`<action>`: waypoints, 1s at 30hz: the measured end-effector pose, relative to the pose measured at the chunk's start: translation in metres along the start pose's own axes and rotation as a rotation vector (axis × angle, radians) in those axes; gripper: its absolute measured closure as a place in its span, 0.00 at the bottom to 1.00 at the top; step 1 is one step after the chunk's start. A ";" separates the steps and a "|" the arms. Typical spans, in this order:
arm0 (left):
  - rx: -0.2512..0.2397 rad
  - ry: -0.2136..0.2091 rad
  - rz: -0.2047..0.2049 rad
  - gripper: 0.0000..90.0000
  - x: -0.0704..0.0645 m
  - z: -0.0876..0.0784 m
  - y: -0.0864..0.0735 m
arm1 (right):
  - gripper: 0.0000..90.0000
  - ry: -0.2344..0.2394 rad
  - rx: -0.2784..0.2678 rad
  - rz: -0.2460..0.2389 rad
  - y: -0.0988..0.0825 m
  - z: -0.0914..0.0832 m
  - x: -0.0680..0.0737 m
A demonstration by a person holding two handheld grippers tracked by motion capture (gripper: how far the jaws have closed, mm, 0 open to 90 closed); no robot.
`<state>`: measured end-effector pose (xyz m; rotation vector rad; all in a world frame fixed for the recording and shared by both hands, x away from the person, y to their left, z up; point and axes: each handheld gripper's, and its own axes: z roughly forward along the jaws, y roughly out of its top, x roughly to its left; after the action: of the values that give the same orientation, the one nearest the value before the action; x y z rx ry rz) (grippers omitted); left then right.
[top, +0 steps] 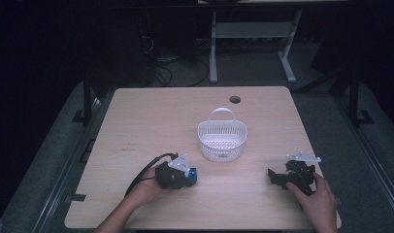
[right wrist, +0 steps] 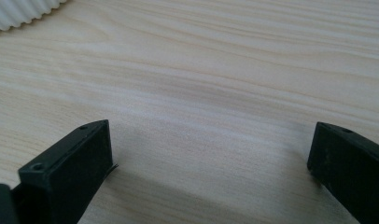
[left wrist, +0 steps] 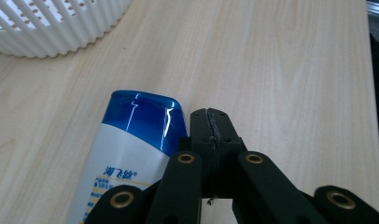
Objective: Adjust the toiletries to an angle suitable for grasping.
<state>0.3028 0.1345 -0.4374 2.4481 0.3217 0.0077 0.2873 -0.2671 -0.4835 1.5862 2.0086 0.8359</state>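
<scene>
Bottle (left wrist: 131,149) label bears blue Chinese characters, beside shut jaws.

My left gripper (left wrist: 211,122): black jaws, brass-coloured rivets. Right gripper (right wrist: 208,154): plain black jaws. Bottle (left wrist: 131,154): glossy blue cap, white body, blue lettering and a bit of yellow print. Basket (top: 222,137): white, ribbed walls, perforated bottom. Table (top: 151,116): pale wood grain, one dark round hole at the far edge.
</scene>
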 end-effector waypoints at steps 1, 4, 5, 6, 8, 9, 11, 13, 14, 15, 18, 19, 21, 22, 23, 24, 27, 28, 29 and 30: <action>0.002 0.003 -0.001 1.00 0.001 0.001 0.001 | 0.00 0.000 0.000 0.000 0.000 0.000 0.000; 0.006 0.019 -0.009 1.00 0.005 0.002 0.003 | 0.00 0.000 0.000 0.001 0.000 0.000 0.000; 0.007 0.025 -0.014 1.00 0.006 0.003 0.004 | 0.00 0.000 0.000 0.000 0.000 0.000 0.000; 0.010 0.030 -0.018 1.00 0.008 0.003 0.004 | 0.00 0.000 0.000 0.001 0.000 0.000 0.000; 0.019 0.047 -0.014 1.00 0.011 0.003 0.006 | 0.00 0.000 0.000 0.001 0.000 0.000 0.000; 0.009 0.054 -0.024 1.00 0.012 0.004 0.007 | 0.00 0.000 0.000 0.000 0.000 0.000 0.000; 0.020 0.060 -0.021 1.00 0.014 0.004 0.009 | 0.00 0.000 0.000 0.000 0.000 0.000 0.000; 0.018 0.074 -0.025 1.00 0.018 0.004 0.011 | 0.00 0.000 0.000 0.000 0.000 0.000 0.000; 0.012 0.085 -0.033 1.00 0.019 0.004 0.012 | 0.00 0.000 0.000 0.001 0.000 0.000 0.000; 0.022 0.088 -0.024 1.00 0.021 0.003 0.013 | 0.00 0.000 0.000 0.000 0.000 0.000 0.000; 0.018 0.092 -0.046 1.00 0.026 0.004 0.014 | 0.00 0.000 0.000 0.001 0.000 0.000 0.000; 0.016 0.095 -0.049 1.00 0.028 0.004 0.014 | 0.00 0.000 0.000 0.000 0.000 0.000 0.000; 0.025 0.108 -0.054 1.00 0.032 0.004 0.014 | 0.00 0.000 0.000 0.000 0.000 0.000 0.000; 0.025 0.113 -0.058 1.00 0.035 0.004 0.014 | 0.00 0.000 0.000 0.000 0.000 0.000 0.000; 0.018 0.119 -0.073 1.00 0.036 0.004 0.014 | 0.00 0.000 0.000 0.000 0.000 0.000 0.000; 0.016 0.123 -0.082 1.00 0.038 0.004 0.013 | 0.00 0.000 0.000 0.000 0.000 0.000 0.000; 0.023 0.142 -0.099 1.00 0.045 0.003 0.010 | 0.00 0.000 0.000 0.001 0.000 0.000 0.000; 0.025 0.150 -0.107 1.00 0.047 0.002 0.009 | 0.00 0.000 0.000 0.000 0.000 0.000 0.000; 0.024 0.155 -0.111 1.00 0.049 0.002 0.009 | 0.00 0.000 0.000 0.001 0.000 0.000 0.000; 0.011 0.156 -0.126 1.00 0.050 0.001 0.008 | 0.00 0.000 0.000 0.000 0.000 0.000 0.000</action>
<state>0.3533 0.1394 -0.4370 2.4390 0.5457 0.1428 0.2873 -0.2671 -0.4835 1.5865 2.0087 0.8359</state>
